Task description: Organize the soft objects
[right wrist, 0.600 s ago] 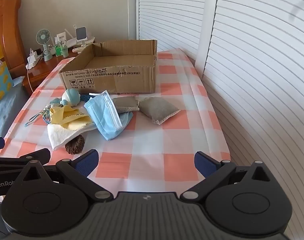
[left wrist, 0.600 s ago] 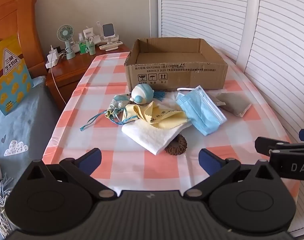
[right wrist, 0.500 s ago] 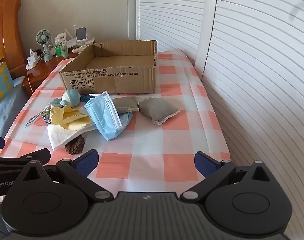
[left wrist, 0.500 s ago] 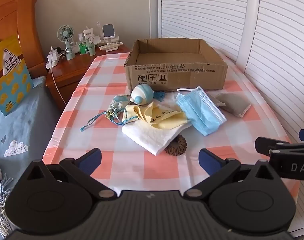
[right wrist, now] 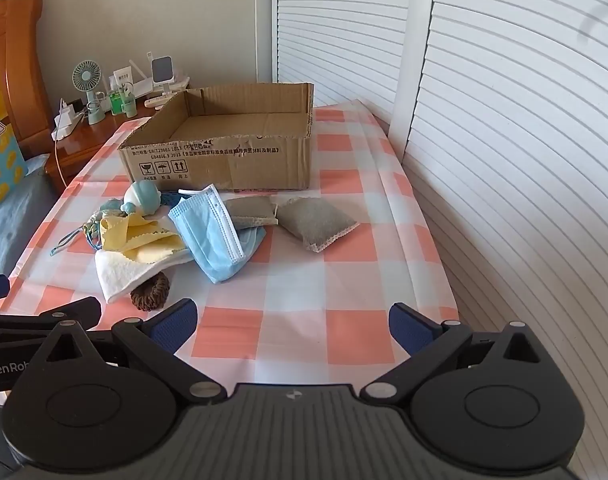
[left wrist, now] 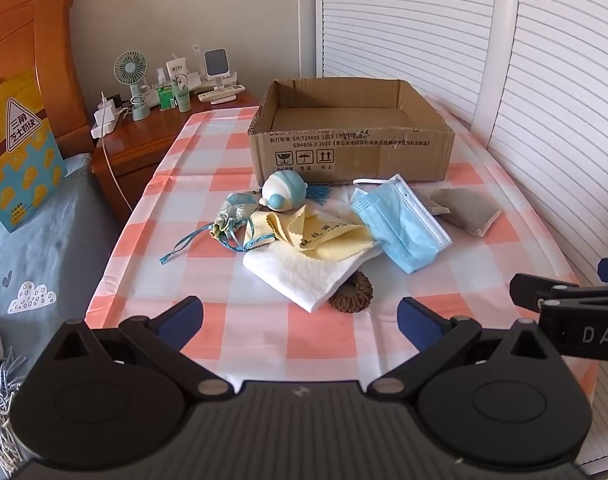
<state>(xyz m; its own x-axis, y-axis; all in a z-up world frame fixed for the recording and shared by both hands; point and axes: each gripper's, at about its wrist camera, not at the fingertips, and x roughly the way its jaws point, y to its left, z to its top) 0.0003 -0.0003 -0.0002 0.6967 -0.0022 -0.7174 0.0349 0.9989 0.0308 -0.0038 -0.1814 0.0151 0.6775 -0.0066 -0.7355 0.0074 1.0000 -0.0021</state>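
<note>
A heap of soft things lies mid-table: a blue face mask [left wrist: 400, 224] [right wrist: 212, 232], a yellow cloth [left wrist: 320, 232] [right wrist: 144, 236], a white towel [left wrist: 308, 272] [right wrist: 124, 272], a brown woven ring [left wrist: 352, 294] [right wrist: 150, 292], a blue-white round toy [left wrist: 284, 192] [right wrist: 144, 196], a drawstring pouch [left wrist: 234, 216] and two grey sachets [right wrist: 314, 222] [right wrist: 250, 212]. An open, empty cardboard box [left wrist: 352, 148] [right wrist: 224, 160] stands behind them. My left gripper [left wrist: 300, 320] and right gripper [right wrist: 292, 320] are both open and empty over the table's near edge.
The table has a pink-and-white checked cloth [left wrist: 240, 332] [right wrist: 344, 280]. White louvred doors [right wrist: 504, 160] run along the right. A wooden nightstand [left wrist: 144, 140] with a fan and bottles stands at the far left, beside a bed [left wrist: 32, 240].
Both cameras have shifted very slightly; the scene sits a touch lower in view. Nothing on the table has moved, and both grippers stay open.
</note>
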